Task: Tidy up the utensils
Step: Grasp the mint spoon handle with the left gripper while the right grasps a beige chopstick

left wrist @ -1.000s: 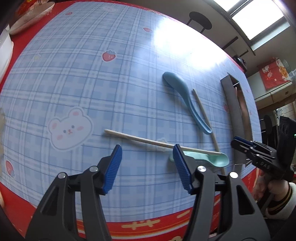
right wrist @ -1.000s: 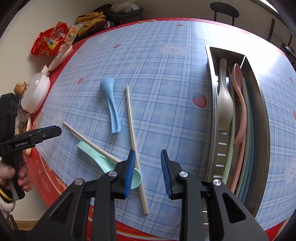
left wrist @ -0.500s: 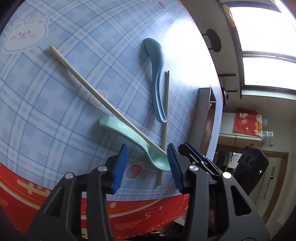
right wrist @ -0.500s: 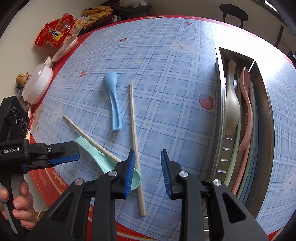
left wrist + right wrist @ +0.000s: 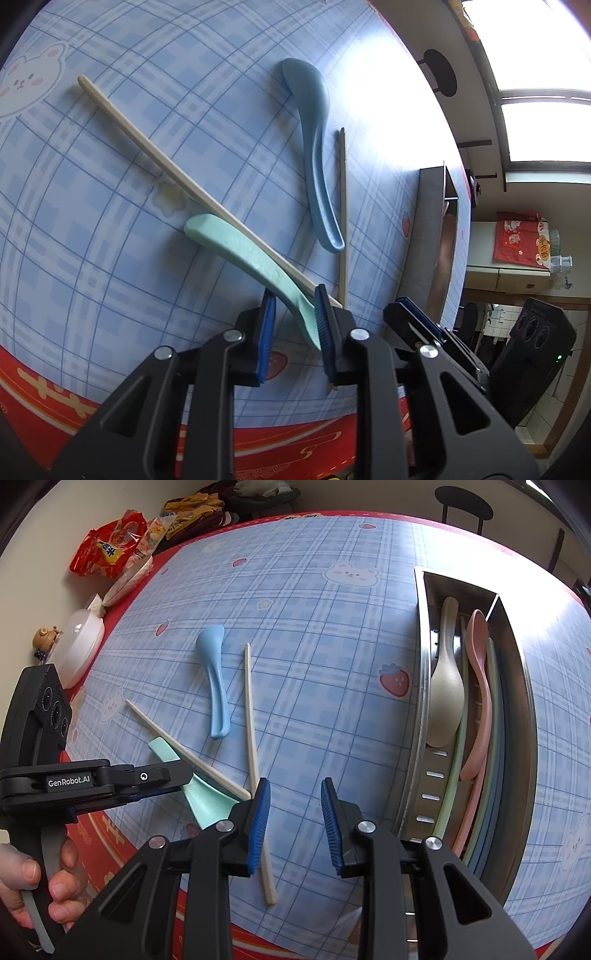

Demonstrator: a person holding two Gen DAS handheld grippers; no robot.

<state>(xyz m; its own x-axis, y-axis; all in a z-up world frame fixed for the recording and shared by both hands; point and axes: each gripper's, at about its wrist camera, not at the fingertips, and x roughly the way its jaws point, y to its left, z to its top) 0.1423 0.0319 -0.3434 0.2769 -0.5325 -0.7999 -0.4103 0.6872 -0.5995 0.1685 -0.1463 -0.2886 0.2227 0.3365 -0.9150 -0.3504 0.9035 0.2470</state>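
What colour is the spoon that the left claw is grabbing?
Mint green. The spoon between the left claw shows best in the left wrist view.

The left gripper has just been closing, jaws narrowed; the right gripper hangs slightly parted.

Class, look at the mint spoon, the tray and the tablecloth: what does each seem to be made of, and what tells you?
Mint spoon: probably matte plastic or a fibre composite; its surface is dull and faintly speckled.
Tray: metal, likely stainless steel; grey sheen, thin walls, punched slots.
Tablecloth: seemingly vinyl or oilcloth; smooth printed plaid with window glare.
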